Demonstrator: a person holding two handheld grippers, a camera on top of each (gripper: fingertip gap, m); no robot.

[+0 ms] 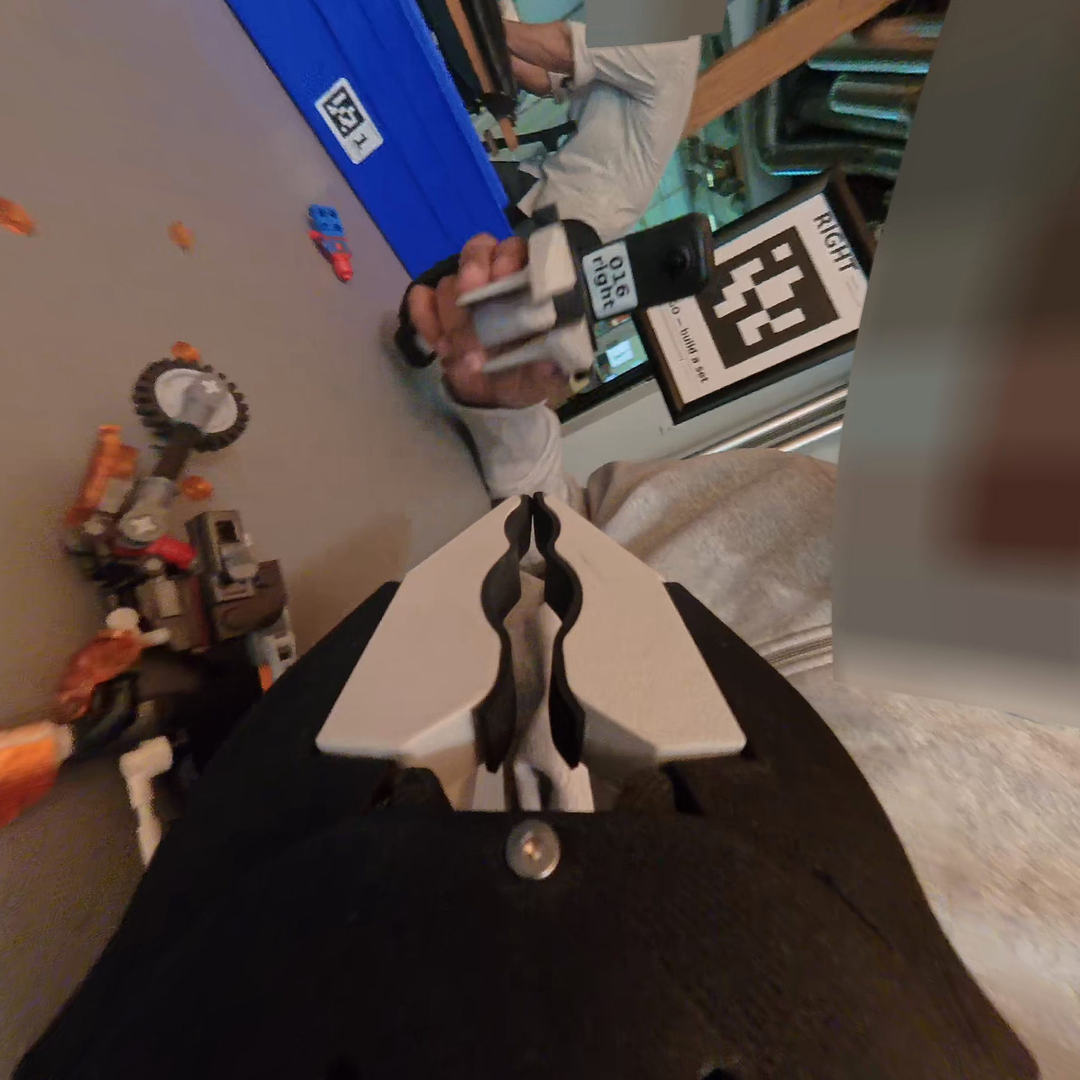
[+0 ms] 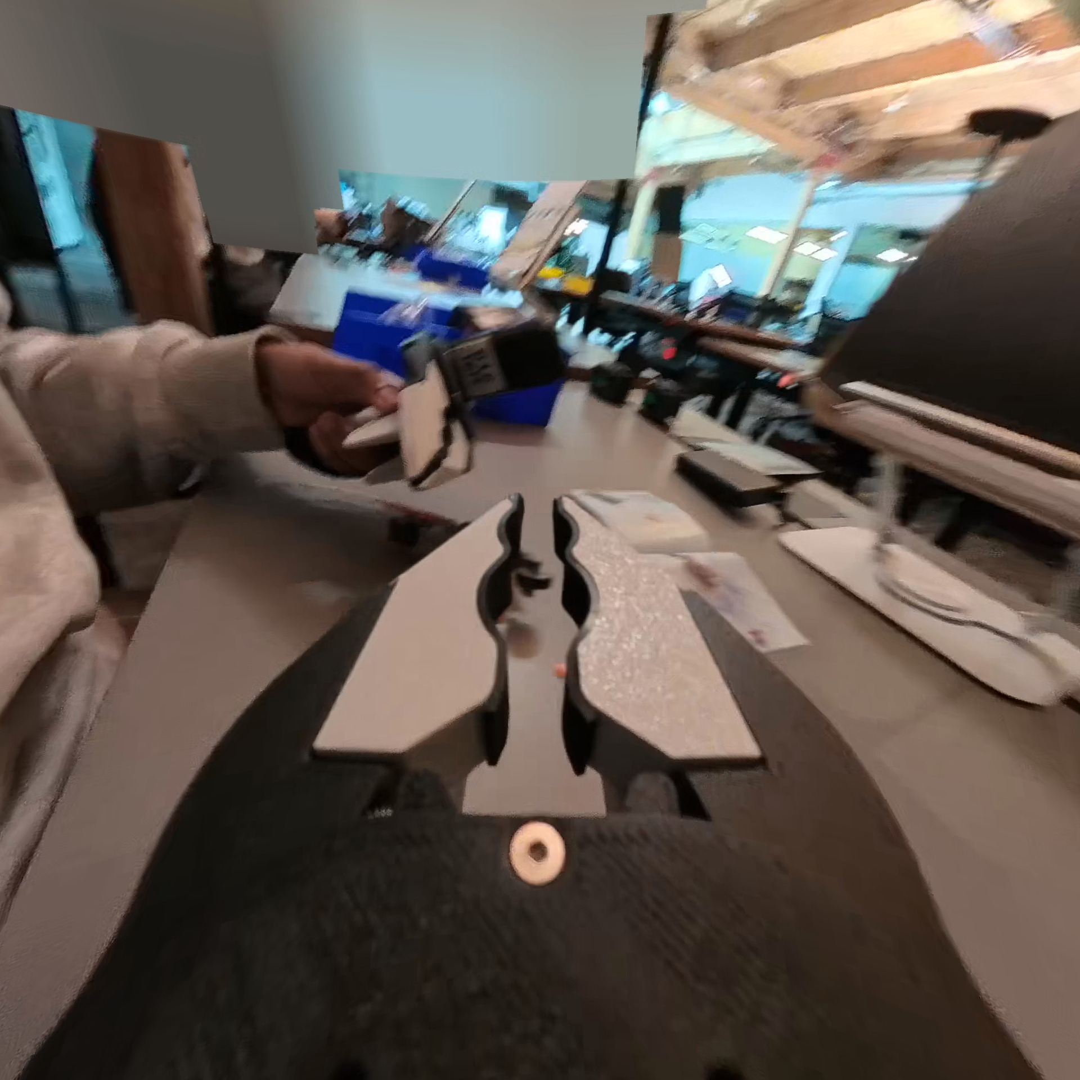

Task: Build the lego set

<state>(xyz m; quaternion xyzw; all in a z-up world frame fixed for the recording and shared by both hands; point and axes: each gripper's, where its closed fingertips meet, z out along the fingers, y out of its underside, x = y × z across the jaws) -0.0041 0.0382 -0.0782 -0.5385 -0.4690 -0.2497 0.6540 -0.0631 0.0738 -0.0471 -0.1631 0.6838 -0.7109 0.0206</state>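
In the left wrist view my left gripper (image 1: 533, 501) is shut with its pads together and nothing between them, held in the air beside the table. A heap of lego parts (image 1: 175, 584) lies at the left: grey, brown and orange pieces and a toothed wheel (image 1: 190, 403). A small blue and red build (image 1: 330, 239) lies farther off. My right gripper (image 2: 537, 502) is open by a narrow gap over the table; small dark bits (image 2: 529, 575) show through the gap, blurred. It also shows in the left wrist view (image 1: 476, 333), held by a hand. The shut left gripper (image 2: 438, 461) shows in the right wrist view.
A blue bin (image 1: 380, 117) stands at the table's far side, also in the right wrist view (image 2: 514, 403). A framed marker sign (image 1: 760, 292) stands behind. Booklets (image 2: 643, 517), a printed sheet (image 2: 742, 596) and a white stand base (image 2: 935, 584) lie at the right. A grey sleeve (image 2: 117, 397) fills the left. The gap from one gripper's tips to the other's is roughly 9 centimetres. My left tips are roughly 9 centimetres from the toothed wheel (image 1: 190, 403).
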